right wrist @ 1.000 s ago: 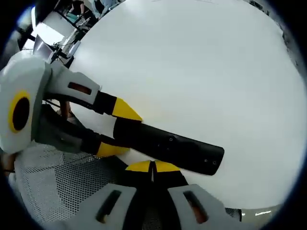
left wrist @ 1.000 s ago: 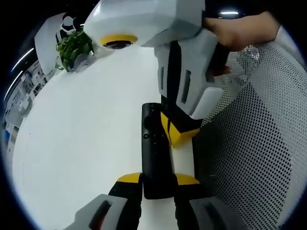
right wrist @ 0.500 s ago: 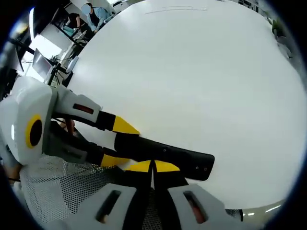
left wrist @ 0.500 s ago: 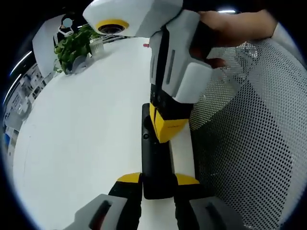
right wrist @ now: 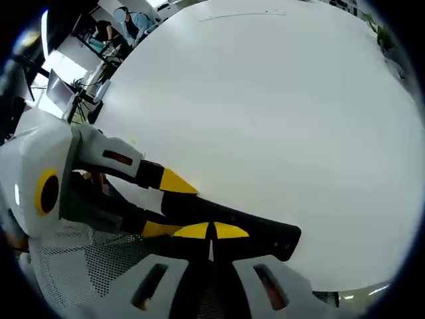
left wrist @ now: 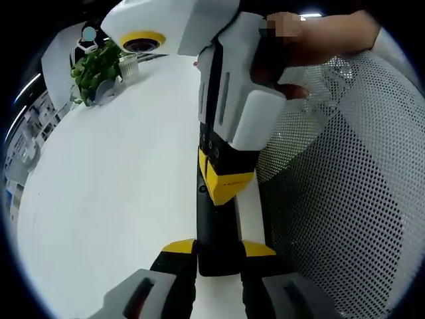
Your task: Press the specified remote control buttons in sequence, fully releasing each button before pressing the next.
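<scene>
Nearest in the left gripper view: left gripper [left wrist: 218,251] clenched on the near end of the black remote [left wrist: 214,226], yellow tips to either side of it. Remote held above the white desk [left wrist: 106,193], long axis running straight away from that gripper. Right gripper [left wrist: 226,179] down over the remote's middle from beyond, yellow tips together and apparently on the button face; actual contact too hidden to tell. Mesh chair back [left wrist: 345,193] to the right. Farther off, a potted plant [left wrist: 96,66] at the desk's far edge.

In the right gripper view: right gripper [right wrist: 211,231] clenched on nothing, tips meeting just at the remote [right wrist: 259,229]; left gripper [right wrist: 169,199] gripping it from the left. Likely mid-press; next, a full lift-off along the remote's face.
</scene>
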A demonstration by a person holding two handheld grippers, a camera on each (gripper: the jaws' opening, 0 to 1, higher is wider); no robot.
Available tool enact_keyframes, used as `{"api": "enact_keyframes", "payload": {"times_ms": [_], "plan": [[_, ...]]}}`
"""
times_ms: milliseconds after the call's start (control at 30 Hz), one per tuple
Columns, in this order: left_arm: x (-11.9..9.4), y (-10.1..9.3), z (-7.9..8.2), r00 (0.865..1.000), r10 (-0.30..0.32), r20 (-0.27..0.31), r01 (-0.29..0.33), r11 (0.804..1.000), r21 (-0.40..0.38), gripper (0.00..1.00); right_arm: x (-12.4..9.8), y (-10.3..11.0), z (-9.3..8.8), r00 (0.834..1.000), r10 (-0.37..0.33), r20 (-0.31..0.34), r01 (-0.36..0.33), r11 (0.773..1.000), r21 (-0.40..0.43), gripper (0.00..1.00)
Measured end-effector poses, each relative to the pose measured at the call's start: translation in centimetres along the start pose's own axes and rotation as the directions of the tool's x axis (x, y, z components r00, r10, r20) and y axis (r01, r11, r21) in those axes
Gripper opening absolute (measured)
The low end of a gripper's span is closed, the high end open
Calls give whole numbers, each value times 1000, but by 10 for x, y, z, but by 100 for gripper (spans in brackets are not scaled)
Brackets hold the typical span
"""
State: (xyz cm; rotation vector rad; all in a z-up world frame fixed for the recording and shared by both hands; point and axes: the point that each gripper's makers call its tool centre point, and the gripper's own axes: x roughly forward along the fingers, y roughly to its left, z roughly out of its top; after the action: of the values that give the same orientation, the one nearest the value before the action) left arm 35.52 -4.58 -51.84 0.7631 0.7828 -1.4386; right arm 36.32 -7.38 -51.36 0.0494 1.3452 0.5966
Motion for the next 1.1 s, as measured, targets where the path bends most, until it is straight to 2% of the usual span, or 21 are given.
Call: {"api": "enact_keyframes", "payload": {"times_ms": [300, 433, 600, 900, 1100], "plan": [[0, 0, 0, 1000, 2, 4, -2, 1000, -2, 25, 0, -1, 0, 1000, 15, 10, -16, 1000, 27, 0], [0, 0, 0, 1000, 1, 5, -1, 1000, -7, 25, 1, -3, 0, 998, 50, 24, -52, 991, 120, 0], [0, 0, 0, 1000, 2, 7, -2, 1000, -9, 25, 1, -1, 0, 999, 46, 20, -48, 994, 95, 0], [0, 0, 0, 1000, 3, 14, -2, 1000, -15, 25, -1, -1, 0, 998, 65, 14, -67, 987, 146, 0], [0, 0, 0, 1000, 2, 18, -2, 1000, -16, 25, -4, 5, 3, 995, 91, 33, -95, 985, 141, 0]]}}
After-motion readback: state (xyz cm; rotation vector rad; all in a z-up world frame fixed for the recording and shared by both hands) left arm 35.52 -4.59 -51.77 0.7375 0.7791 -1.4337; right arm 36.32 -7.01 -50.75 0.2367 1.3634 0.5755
